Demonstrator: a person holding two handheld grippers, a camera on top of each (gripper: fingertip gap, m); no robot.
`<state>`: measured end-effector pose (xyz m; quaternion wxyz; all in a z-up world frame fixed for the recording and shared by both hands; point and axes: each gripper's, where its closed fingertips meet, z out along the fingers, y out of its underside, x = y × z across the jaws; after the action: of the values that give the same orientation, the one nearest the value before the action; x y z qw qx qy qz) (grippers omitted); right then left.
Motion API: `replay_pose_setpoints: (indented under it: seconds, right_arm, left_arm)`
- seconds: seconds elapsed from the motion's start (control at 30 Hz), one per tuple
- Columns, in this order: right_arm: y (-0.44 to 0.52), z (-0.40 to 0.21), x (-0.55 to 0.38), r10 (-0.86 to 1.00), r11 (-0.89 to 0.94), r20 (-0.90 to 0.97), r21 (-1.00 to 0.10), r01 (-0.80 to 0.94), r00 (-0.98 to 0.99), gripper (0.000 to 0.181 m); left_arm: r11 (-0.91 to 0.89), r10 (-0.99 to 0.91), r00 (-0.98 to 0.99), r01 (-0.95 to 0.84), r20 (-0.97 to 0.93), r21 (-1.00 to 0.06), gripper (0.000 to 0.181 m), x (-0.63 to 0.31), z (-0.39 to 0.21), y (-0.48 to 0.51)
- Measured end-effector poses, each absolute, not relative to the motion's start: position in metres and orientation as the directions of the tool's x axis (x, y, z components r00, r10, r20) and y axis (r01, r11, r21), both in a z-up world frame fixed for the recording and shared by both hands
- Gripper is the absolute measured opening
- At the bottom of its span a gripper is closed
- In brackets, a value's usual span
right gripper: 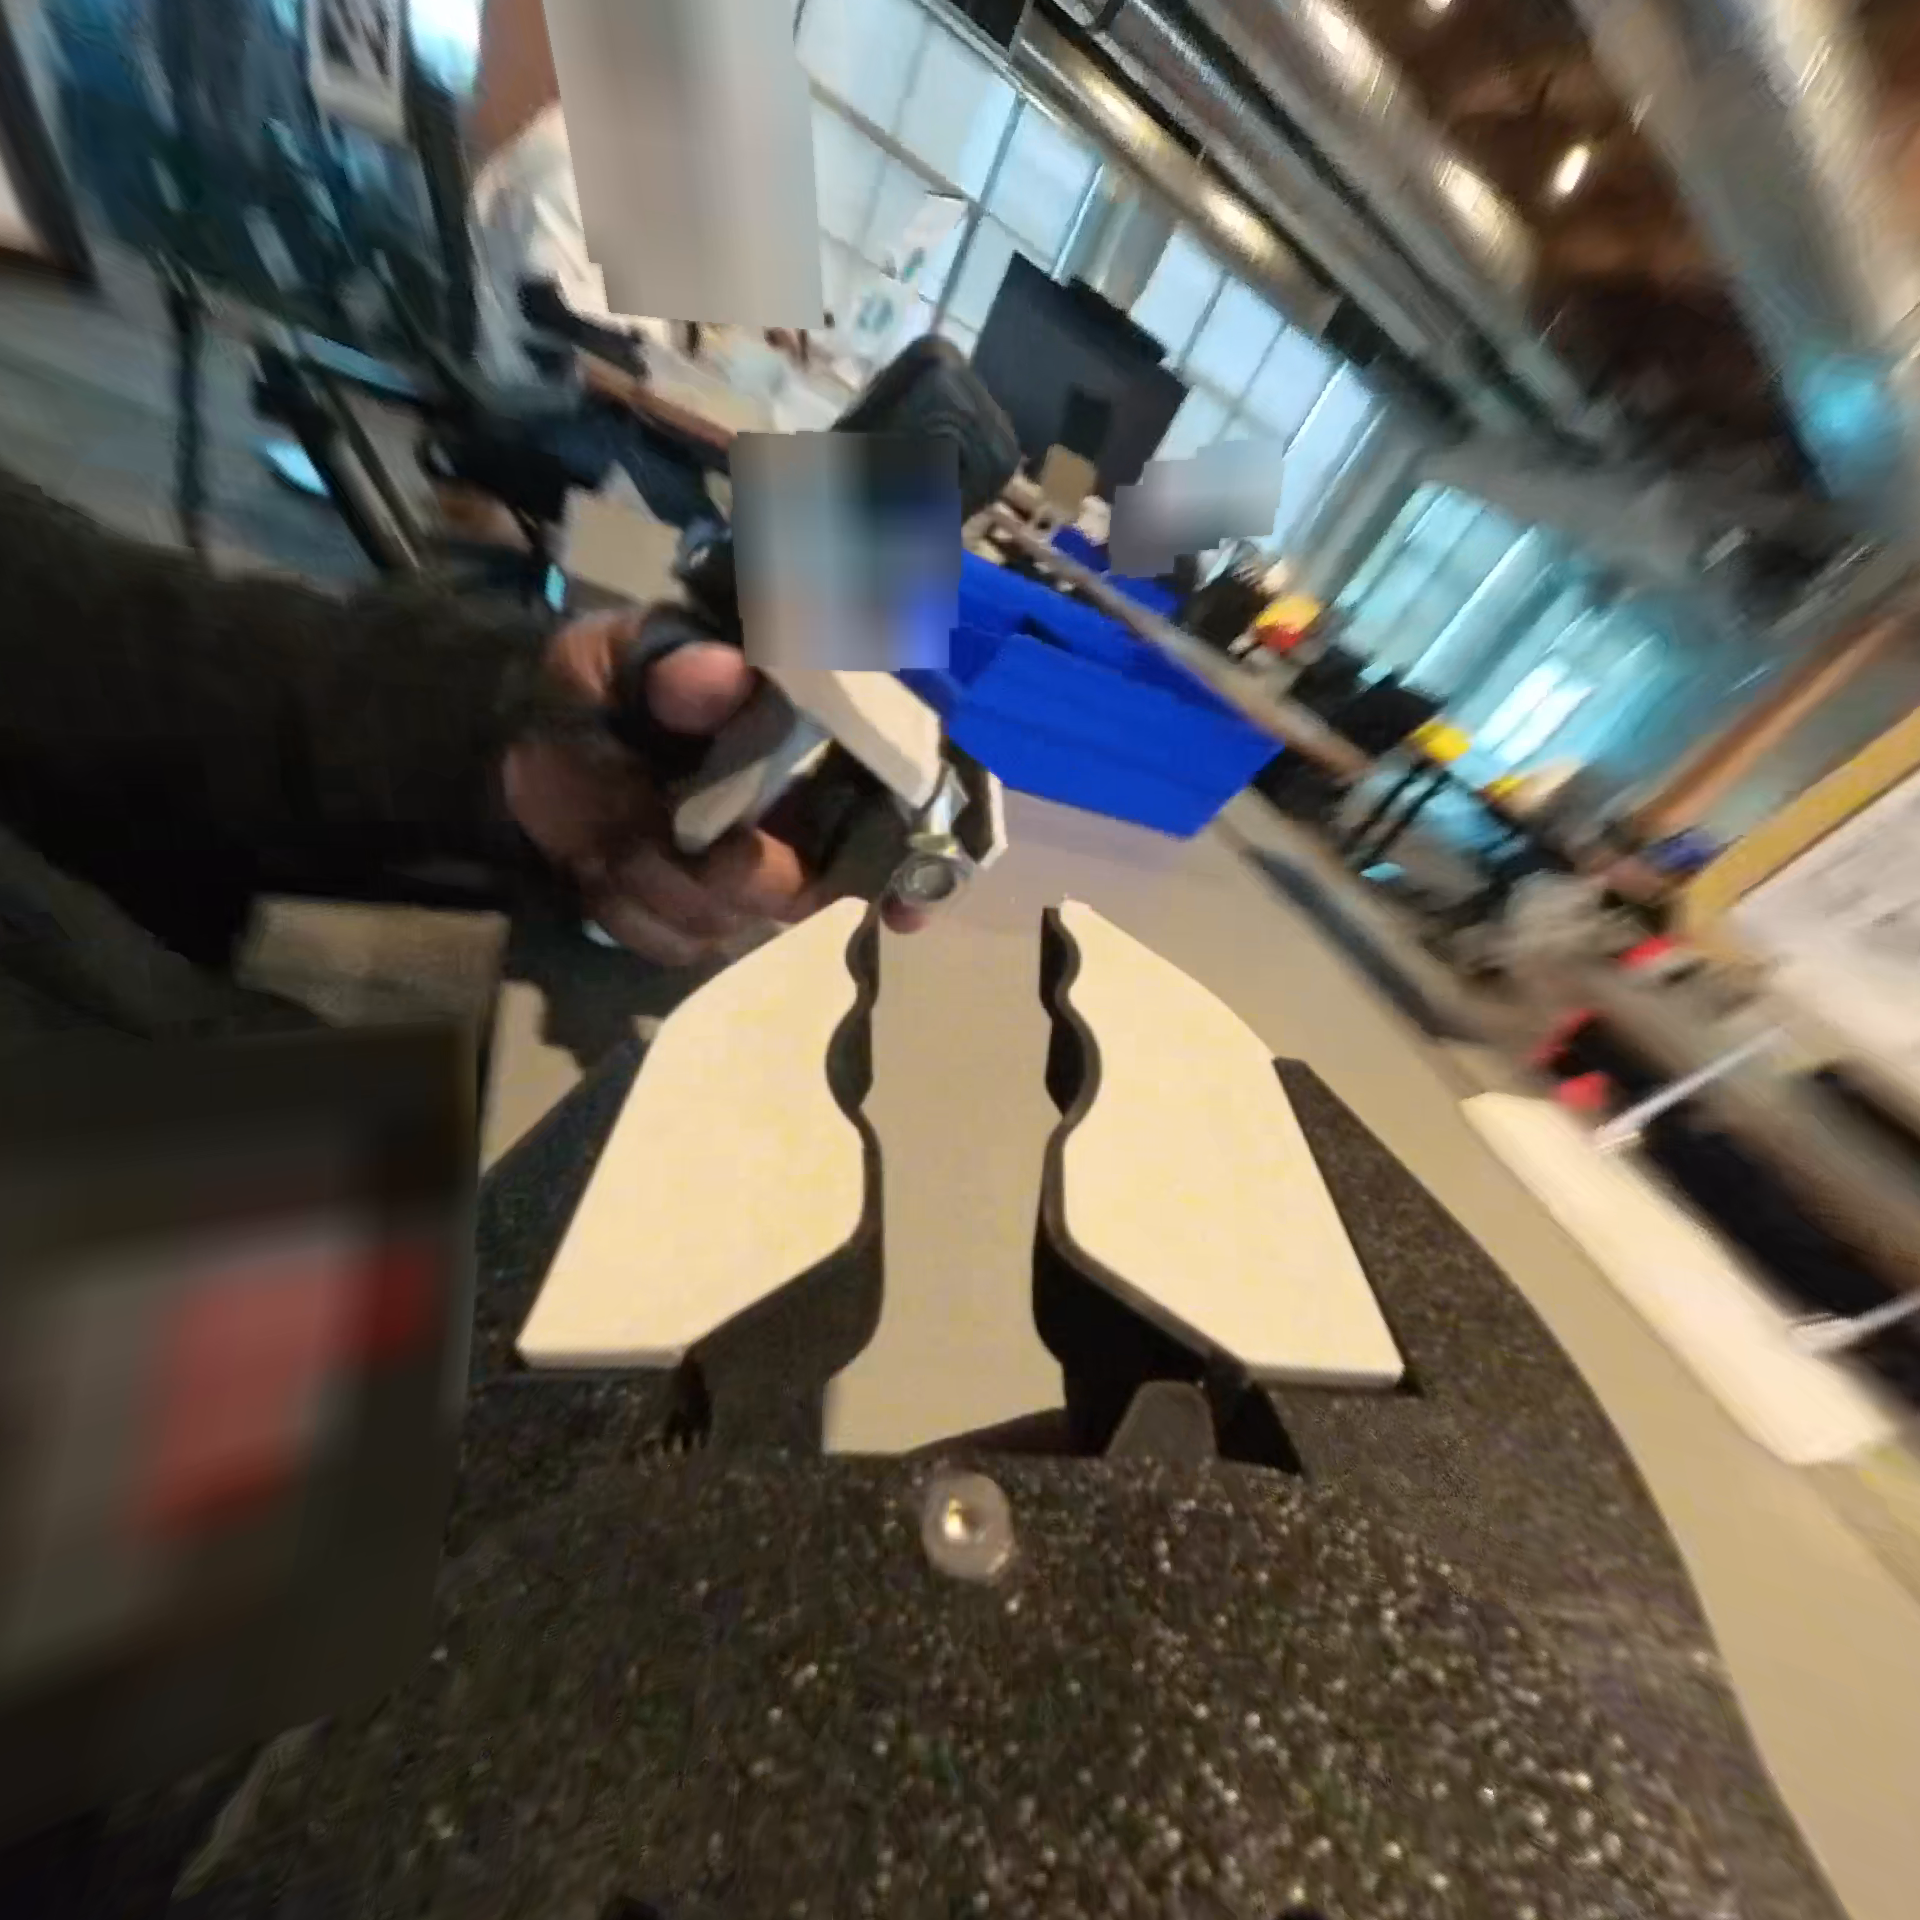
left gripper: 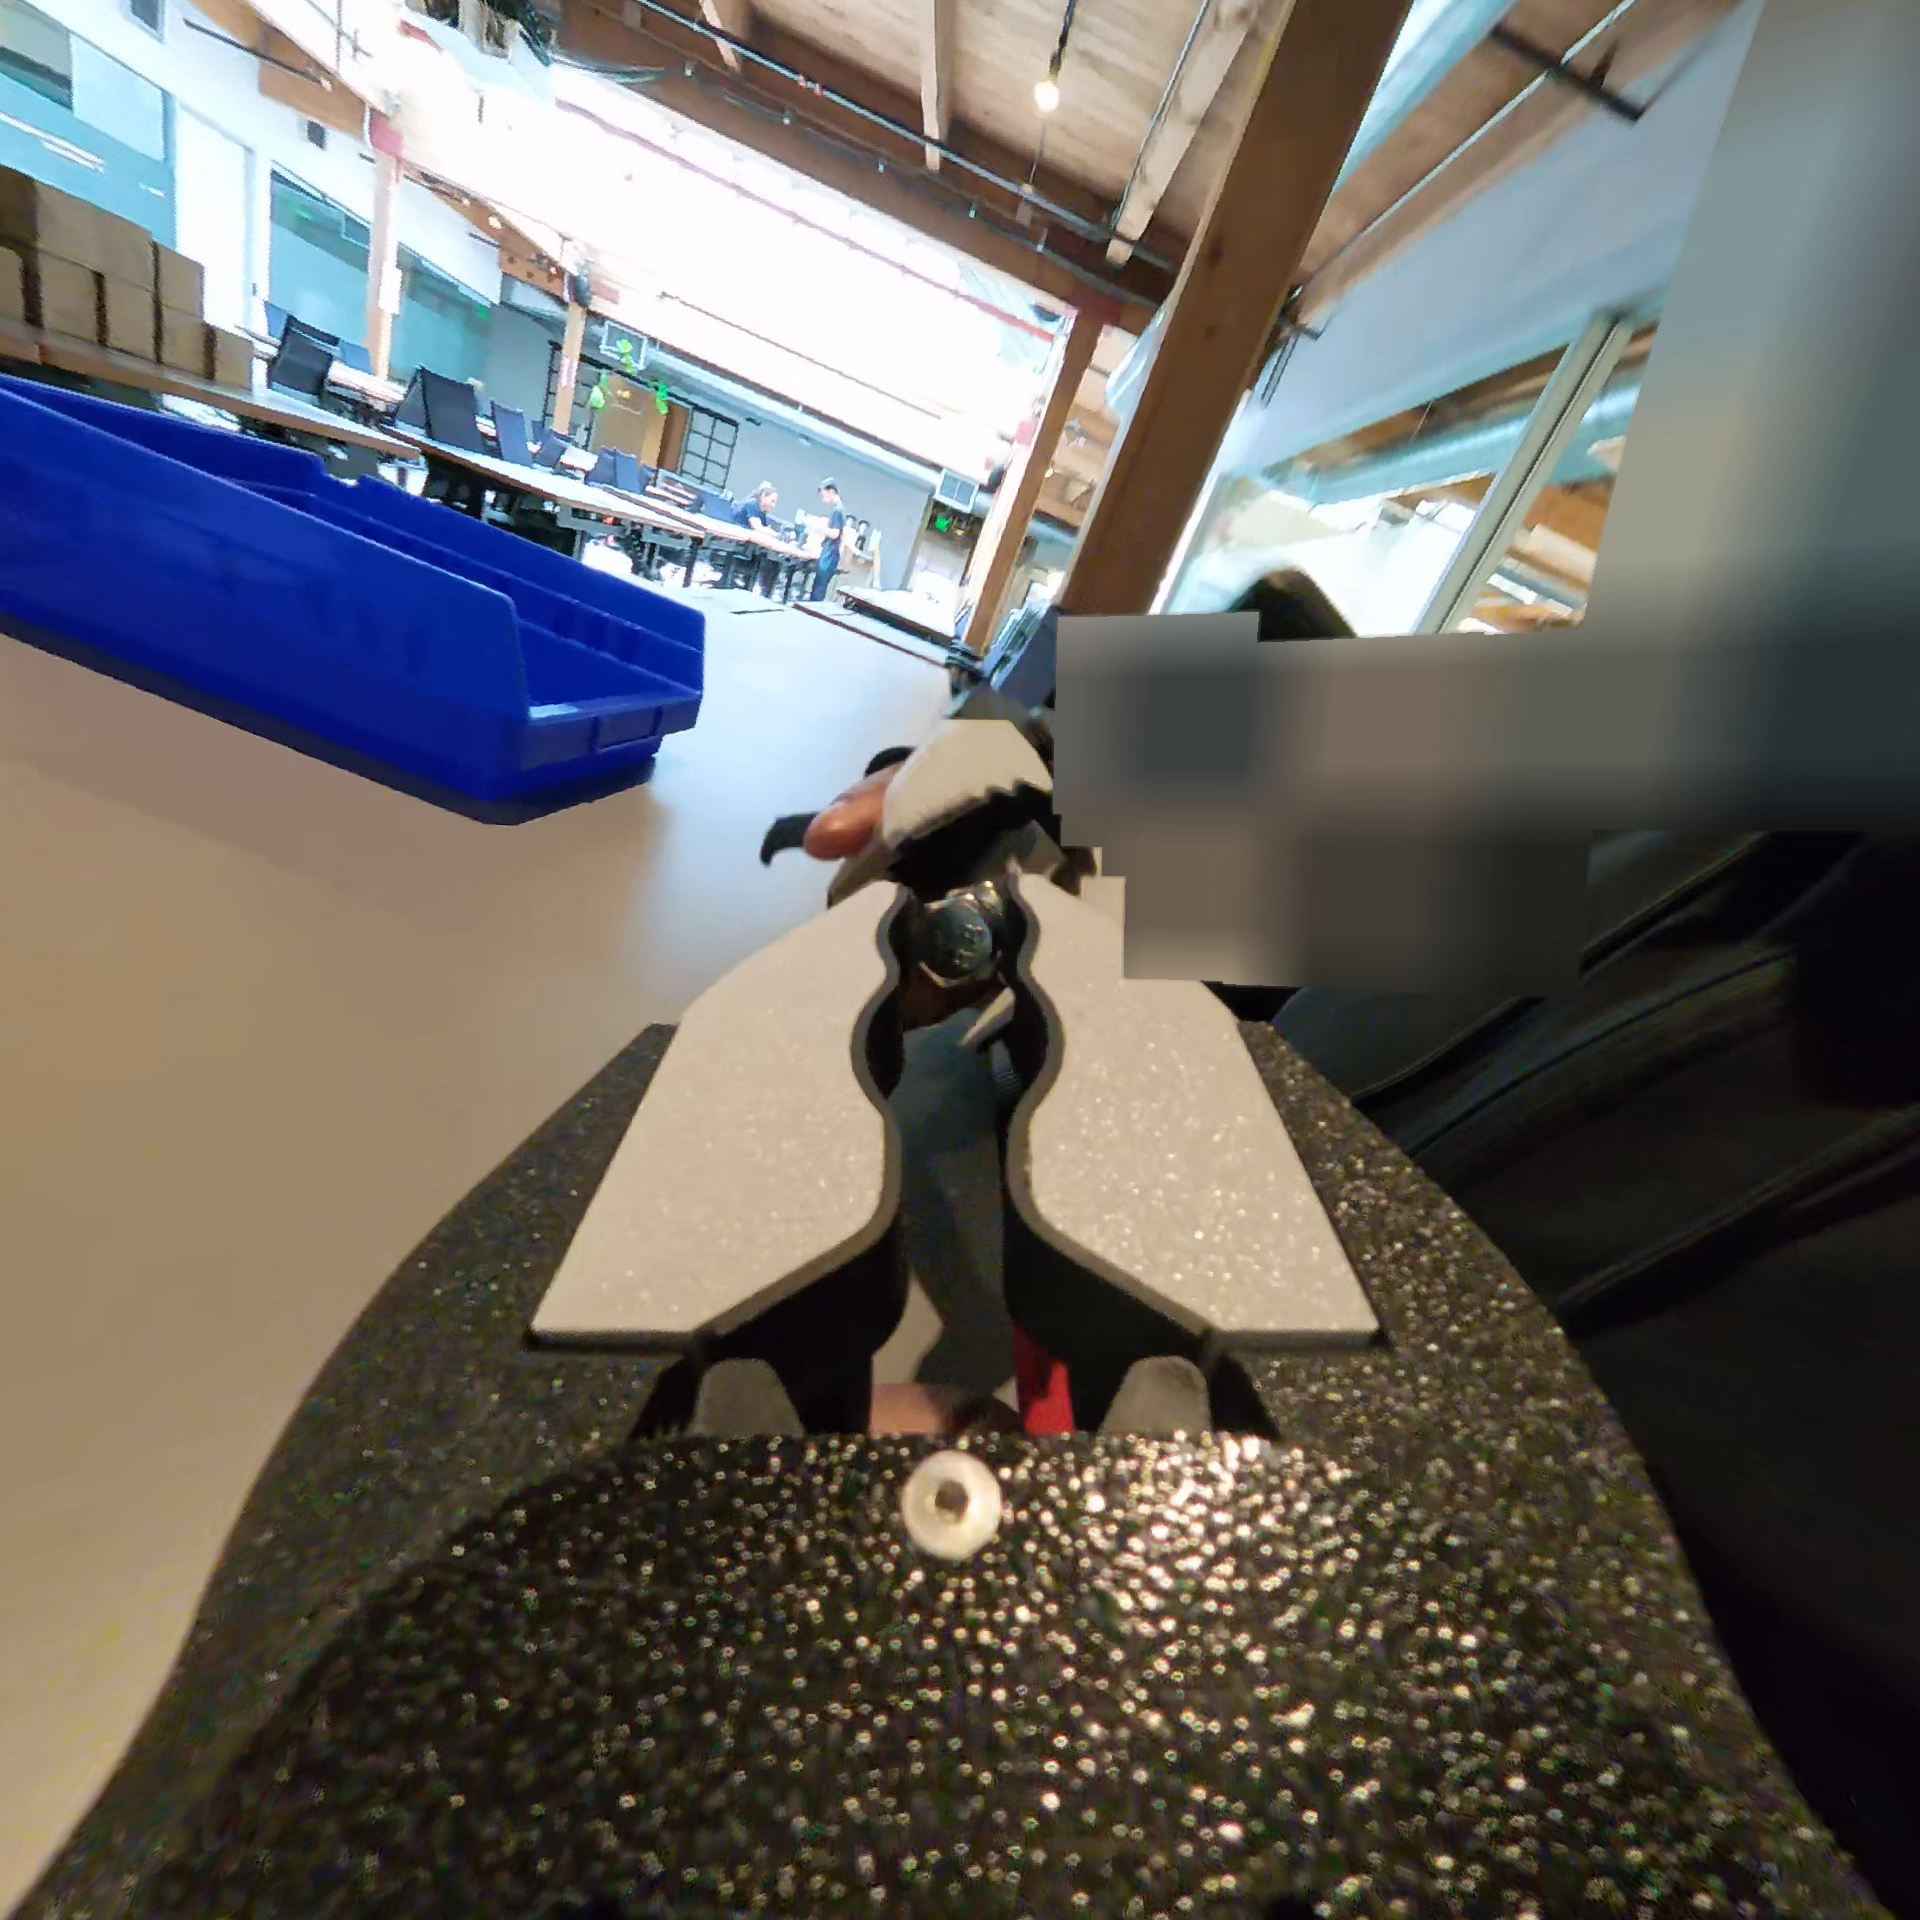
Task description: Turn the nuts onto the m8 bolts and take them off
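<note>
Behind everything stretches a big open workshop with timber beams, long tables and stacked cardboard boxes. Closer in lies the pale bench, carrying a long blue plastic bin off to the left in the left wrist view; the same bin shows blurred in the right wrist view.

Next in size is the left gripper, raised above the bench, its jaws closed on a silver bolt whose hex head faces the camera. In the right wrist view a hand in a dark sleeve holds this gripper, and the bolt's far end points toward the lens with a nut on it.

Just in front of that nut sits the right gripper, its jaws spread apart and holding nothing, the nut near the left fingertip.
</note>
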<state>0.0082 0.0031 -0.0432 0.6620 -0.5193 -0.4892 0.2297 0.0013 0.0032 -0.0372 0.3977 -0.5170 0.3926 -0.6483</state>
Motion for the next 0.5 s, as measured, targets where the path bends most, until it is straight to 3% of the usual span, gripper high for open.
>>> replay_pose_setpoints:
  seconds: [0.1,0.3,0.4,0.5]
  right_arm:
    - [-0.002,-0.044,0.003,0.659,0.54,0.629,-0.777,0.323,0.413,0.027]
    - [0.0,-0.046,-0.001,0.649,0.526,0.617,-0.786,0.324,0.444,0.014]
    - [0.004,-0.049,-0.002,0.738,0.402,0.491,-0.871,0.283,0.462,0.014]
    - [0.003,-0.052,-0.006,0.895,0.07,0.113,-0.991,0.113,0.431,0.014]
  left_arm:
    - [-0.426,-0.898,-0.169,0.108,0.406,-0.898,0.015,0.001,-0.038,0.004]
    - [-0.431,-0.895,-0.165,0.085,0.414,-0.898,0.015,0.005,-0.042,0.002]
    - [-0.382,-0.92,-0.124,0.078,0.371,-0.921,0.015,0.003,-0.044,0.005]
    - [-0.257,-0.965,-0.076,0.063,0.252,-0.964,0.015,0.001,-0.046,0.006]
